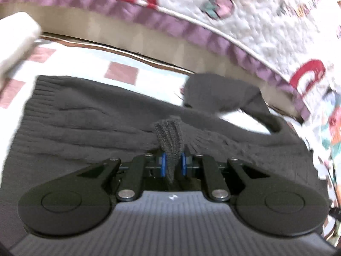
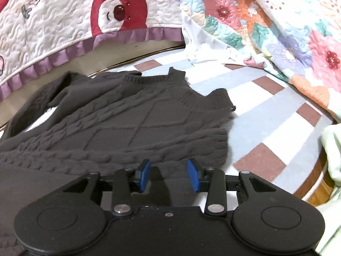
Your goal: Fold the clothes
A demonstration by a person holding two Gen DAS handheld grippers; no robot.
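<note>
A dark grey cable-knit sweater point(image 2: 132, 117) lies spread on a checked bed sheet point(image 2: 266, 115), its collar toward the far side. In the left wrist view the same sweater point(image 1: 85, 123) fills the middle, one sleeve point(image 1: 215, 93) raised and blurred at the right. My left gripper point(image 1: 172, 163) is shut on a pinched-up fold of the knit, which stands between the blue pads point(image 1: 163, 164). My right gripper point(image 2: 169, 175) hovers over the sweater's near edge, its blue pads point(image 2: 143, 175) apart with no cloth between them.
A white quilt with red bears and a purple frill point(image 2: 70, 21) hangs behind the sweater. A flowered quilt point(image 2: 287, 27) is heaped at the far right. Pale green cloth point(image 2: 332, 149) lies at the bed's right edge. A white blurred object point(image 1: 15, 42) sits upper left.
</note>
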